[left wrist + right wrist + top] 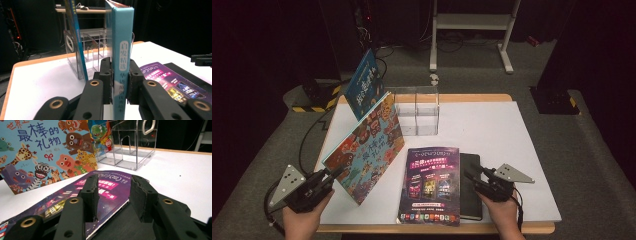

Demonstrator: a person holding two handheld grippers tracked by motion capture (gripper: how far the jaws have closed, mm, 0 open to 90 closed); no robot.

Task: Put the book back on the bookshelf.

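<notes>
In the high view, the left gripper (333,173) is seen at the lower left of the frame, held in a hand (302,220), and it is clamped on the lower corner of a picture book (368,145) with a colourful animal cover. The book is stood on edge on the white table (492,130) and is tilted, running from the lower left toward a clear acrylic organiser (418,111) at the upper centre. A blue book (367,84) is leaned at the organiser's left side. A purple magazine (431,184) is laid flat at the lower centre, overlapping a black notebook (471,186) to its right. The right gripper (474,176) is seen at the lower right, over the notebook's edge, with its jaws apart.

In the left gripper view, the light blue spine of the picture book (121,50) is seen upright at the centre, squeezed between the two black pads. The blue book (75,32) and the organiser (96,47) are seen behind, at the upper left; the magazine (172,80) lies at the lower right.

In the right gripper view, the jaws are seen apart, with nothing pressed between them, above the magazine (110,190) and the notebook (120,222). The picture book's cover (45,152) is placed at the upper left, the organiser (130,147) at the upper centre.
</notes>
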